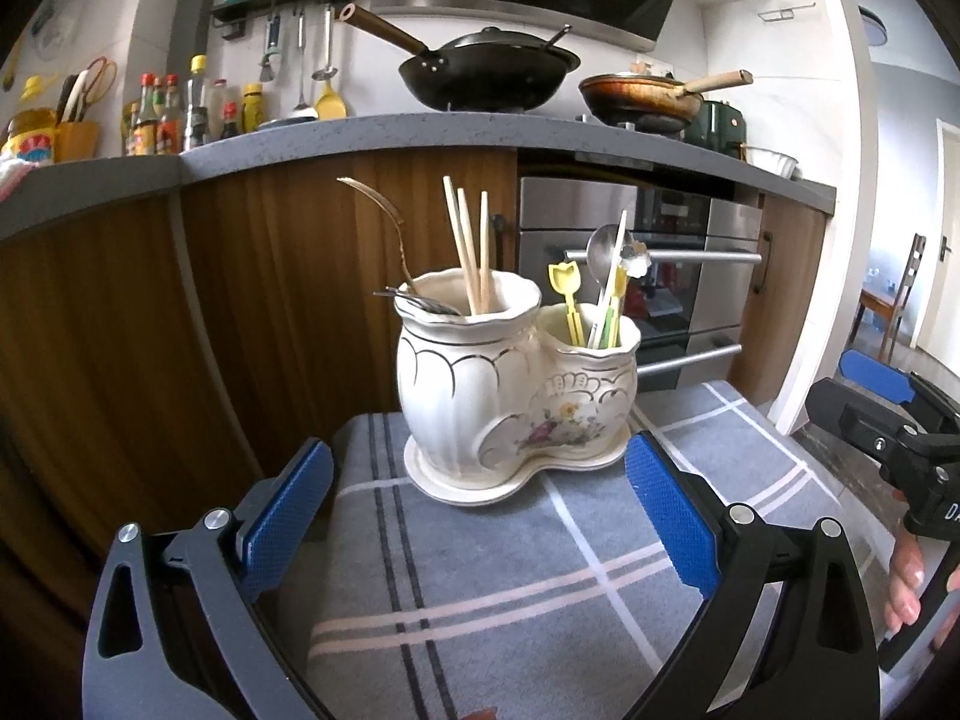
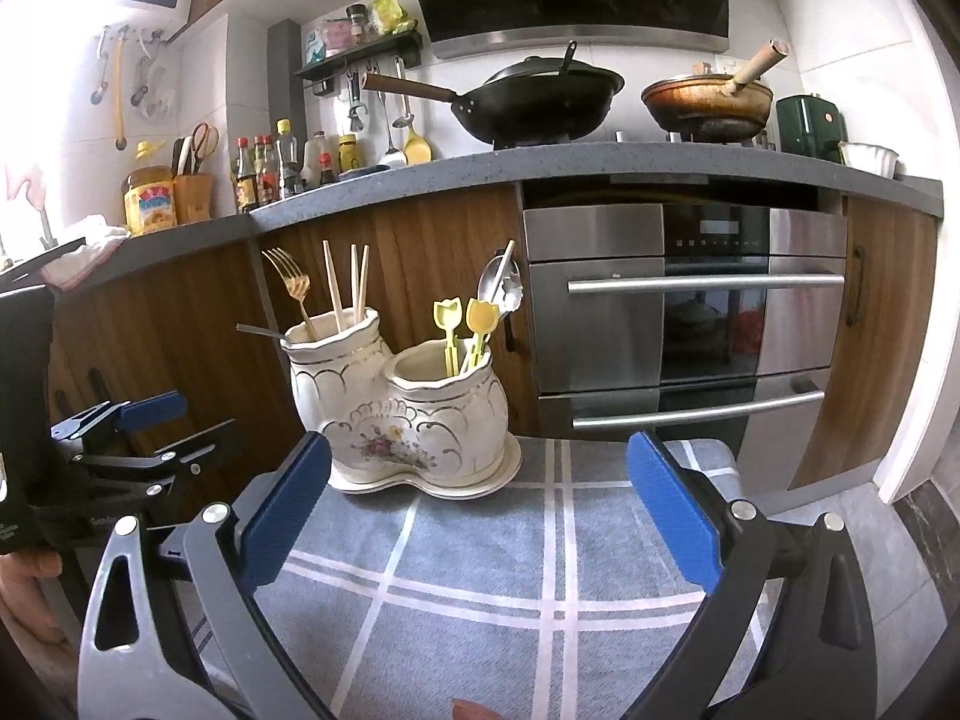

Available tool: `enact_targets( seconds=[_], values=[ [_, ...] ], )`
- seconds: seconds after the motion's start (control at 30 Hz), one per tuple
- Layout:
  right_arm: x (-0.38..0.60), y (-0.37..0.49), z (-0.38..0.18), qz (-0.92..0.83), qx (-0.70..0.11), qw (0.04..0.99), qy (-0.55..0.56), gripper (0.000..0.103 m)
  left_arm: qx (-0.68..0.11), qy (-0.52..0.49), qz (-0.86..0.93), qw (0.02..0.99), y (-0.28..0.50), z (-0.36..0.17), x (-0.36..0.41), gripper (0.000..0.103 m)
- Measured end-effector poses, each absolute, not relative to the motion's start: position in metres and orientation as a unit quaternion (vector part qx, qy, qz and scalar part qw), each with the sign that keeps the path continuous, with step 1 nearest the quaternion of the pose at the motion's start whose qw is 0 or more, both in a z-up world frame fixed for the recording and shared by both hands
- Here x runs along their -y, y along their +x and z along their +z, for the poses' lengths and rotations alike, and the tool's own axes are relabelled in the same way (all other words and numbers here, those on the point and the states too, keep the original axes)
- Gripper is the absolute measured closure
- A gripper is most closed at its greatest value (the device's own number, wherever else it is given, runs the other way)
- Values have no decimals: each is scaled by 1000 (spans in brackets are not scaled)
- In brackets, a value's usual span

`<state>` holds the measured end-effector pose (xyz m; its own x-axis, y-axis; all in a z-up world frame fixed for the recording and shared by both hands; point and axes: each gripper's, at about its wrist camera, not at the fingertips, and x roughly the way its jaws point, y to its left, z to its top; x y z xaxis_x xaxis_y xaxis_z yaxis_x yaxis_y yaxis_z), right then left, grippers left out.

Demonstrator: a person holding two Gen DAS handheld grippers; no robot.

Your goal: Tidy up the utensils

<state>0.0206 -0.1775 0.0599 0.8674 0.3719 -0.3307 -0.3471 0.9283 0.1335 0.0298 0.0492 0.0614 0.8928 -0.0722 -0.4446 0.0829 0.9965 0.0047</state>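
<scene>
**Both hand-held grippers wide and empty before the utensil holder**

The left hand-held gripper has its blue pads spread wide with nothing between them but checked cloth. The right hand-held gripper is spread just as wide and also grips nothing. Each shows at the edge of the other's view, with fingers of the person's hand wrapped around the right one's handle.

Under both lies a grey cloth with white and dark stripes, covering the low surface. On it, just ahead of the pads, stands the ceramic utensil holder, cream with gold lines and a flower print, two joined pots on a matching saucer. The taller pot holds wooden chopsticks, a gold fork and a steel handle leaning over the rim. The shorter pot holds yellow tulip-topped picks, a steel spoon and some thin sticks.

Behind it run wooden cabinet doors and a steel oven. The counter above carries a black wok, a brown pan and sauce bottles. Nothing stands between the pads and the holder.
</scene>
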Motion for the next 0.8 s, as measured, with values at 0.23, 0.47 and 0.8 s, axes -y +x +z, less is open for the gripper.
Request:
enact_targets(
  seconds=[0.23,0.47,0.8],
  values=[
    [177,19,59,188,-180,965,34,6,-225,10,-40,973,30,62,-49,6],
    [178,17,59,191,-182,964,33,6,-225,10,-42,973,29,64,-49,6],
    [178,17,61,191,-185,963,33,6,-226,12,-43,973,29,64,-48,6]
  ],
)
